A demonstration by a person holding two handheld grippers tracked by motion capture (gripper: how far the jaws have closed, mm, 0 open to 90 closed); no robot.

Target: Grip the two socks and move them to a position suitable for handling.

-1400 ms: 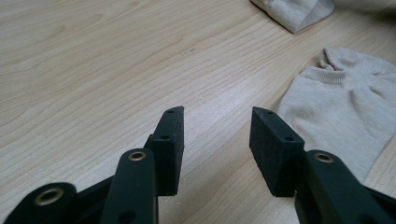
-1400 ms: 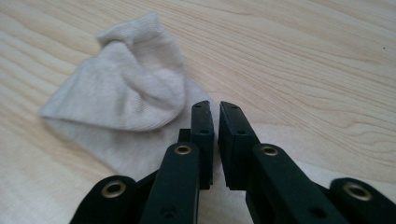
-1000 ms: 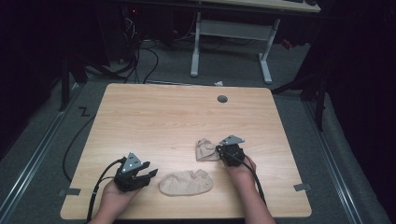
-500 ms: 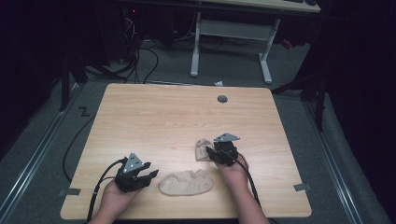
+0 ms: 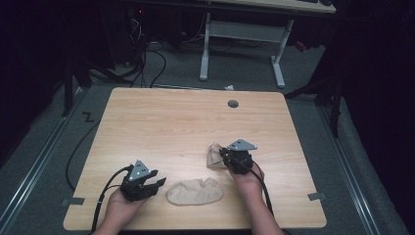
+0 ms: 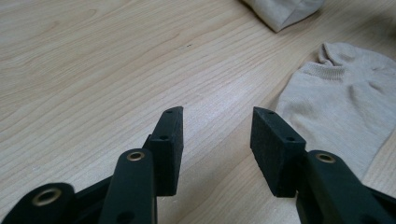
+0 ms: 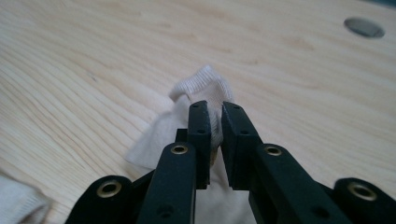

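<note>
Two beige socks are on the wooden table [image 5: 161, 127]. One sock [image 5: 195, 191] lies flat near the front edge; it is the sock [image 6: 345, 102] to the right of my left gripper's jaws. My left gripper [image 5: 157, 184] [image 6: 217, 135] rests beside it, open with nothing between its pads. The crumpled sock [image 5: 213, 155] [image 7: 159, 135] sits right of centre. My right gripper [image 5: 223, 156] [image 7: 215, 112] has just been closing and is shut on that sock's ribbed cuff, with fabric pinched between the pads and lifted a little off the wood.
A round grey cable hole [image 5: 233, 104] [image 7: 364, 27] is in the table's far right part. Behind the table stand another desk's white legs [image 5: 205, 49], with cables [image 5: 147, 58] on the grey floor. Bare wood stretches across the far half.
The right gripper has risen slightly with the crumpled sock's cuff, bunching the sock upward. The left gripper and the flat sock have not moved.
</note>
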